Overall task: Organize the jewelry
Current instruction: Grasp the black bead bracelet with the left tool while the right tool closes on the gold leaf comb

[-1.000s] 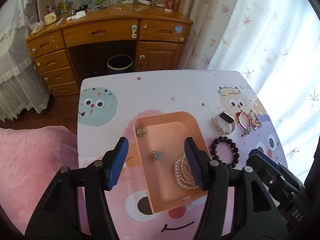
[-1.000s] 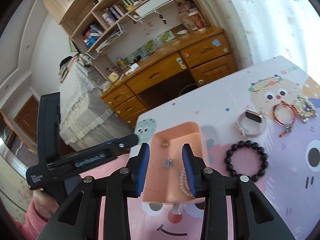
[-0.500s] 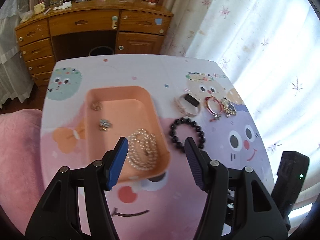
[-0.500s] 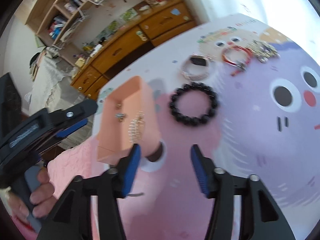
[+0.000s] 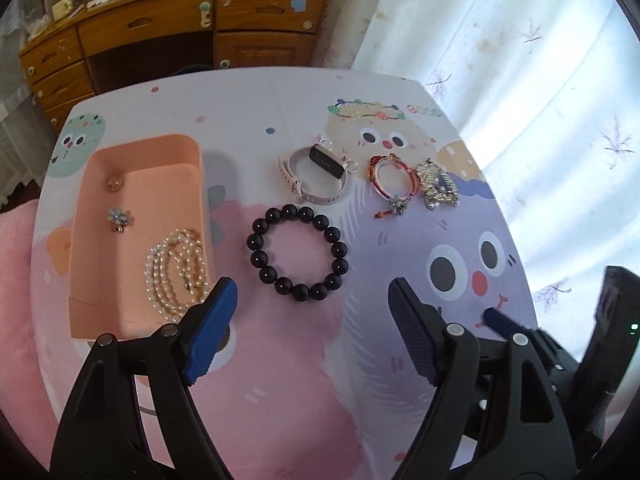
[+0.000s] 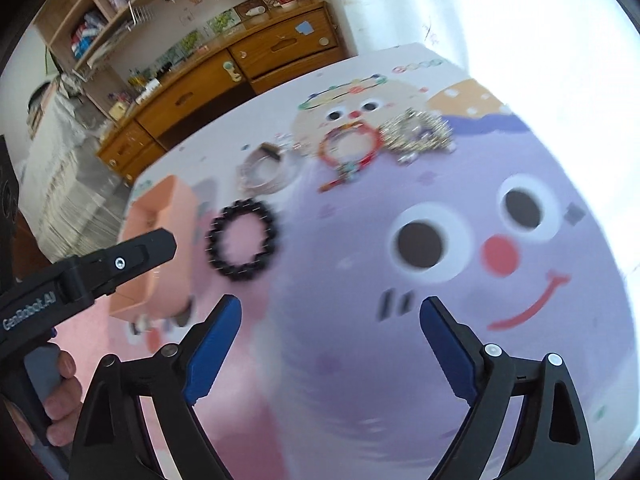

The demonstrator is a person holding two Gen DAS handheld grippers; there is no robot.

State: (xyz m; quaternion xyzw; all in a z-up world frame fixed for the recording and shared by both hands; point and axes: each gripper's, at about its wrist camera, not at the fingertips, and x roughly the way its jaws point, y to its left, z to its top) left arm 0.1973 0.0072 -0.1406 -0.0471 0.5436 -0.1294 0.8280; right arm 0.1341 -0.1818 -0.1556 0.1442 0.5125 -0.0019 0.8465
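Note:
A peach tray [image 5: 88, 324] on the cartoon tablecloth holds a pearl bracelet [image 5: 176, 268], a flower charm [image 5: 119, 218] and a gold bead [image 5: 114, 183]. Right of it lie a black bead bracelet [image 5: 298, 252], a white smart band [image 5: 314, 174], a red bangle [image 5: 394, 184] and a silver chain pile [image 5: 438, 184]. My left gripper [image 5: 312, 300] is open and empty, above the table just short of the black bracelet. My right gripper [image 6: 330, 312] is open and empty over the purple face, with the black bracelet [image 6: 242, 238] ahead to the left.
A wooden desk [image 5: 180, 28] with drawers stands beyond the table's far edge, with shelves [image 6: 132, 12] above it. White curtains [image 5: 520, 60] hang to the right. The left gripper's body [image 6: 80, 276] and the hand holding it show at the left of the right wrist view.
Both grippers have swung right, away from the tray. The right gripper's jaws have opened wider. The black bracelet now lies ahead of the left gripper.

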